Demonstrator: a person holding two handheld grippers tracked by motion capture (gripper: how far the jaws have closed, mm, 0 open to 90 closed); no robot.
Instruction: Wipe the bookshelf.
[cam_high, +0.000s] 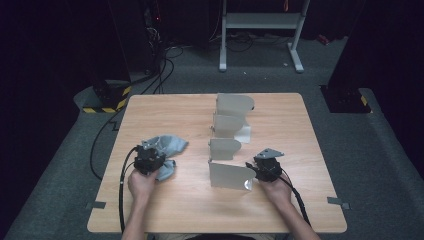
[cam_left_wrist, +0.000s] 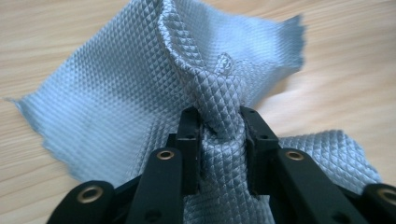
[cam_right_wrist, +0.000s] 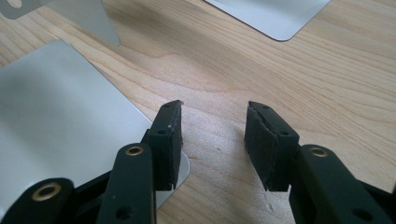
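My left gripper (cam_left_wrist: 219, 140) has its jaws pinched on a bunched fold of the pale blue, diamond-textured microfibre cloth (cam_left_wrist: 140, 88), which lies crumpled on the left half of the light wooden counter (cam_high: 170, 210), well apart from the row of grey bent sheet-metal dividers (cam_high: 227, 150) standing near the middle. My right gripper (cam_right_wrist: 212, 140) hovers with its jaws apart and nothing between them, just beside the flat foot of the nearest grey divider (cam_right_wrist: 56, 116), one pad overlapping its rounded corner. The risk I see on the left is the hold itself: I have caught only a narrow ridge of fabric, so if I lift quickly the fold may slide out of the pads, or the loose corners may drag across the counter and snag. If I carry the cloth toward the dividers, its trailing edge could brush one and tip it, since they look light and stand on thin feet. On the right, closing or sweeping sideways from here could nudge the nearest divider and push it out of line.
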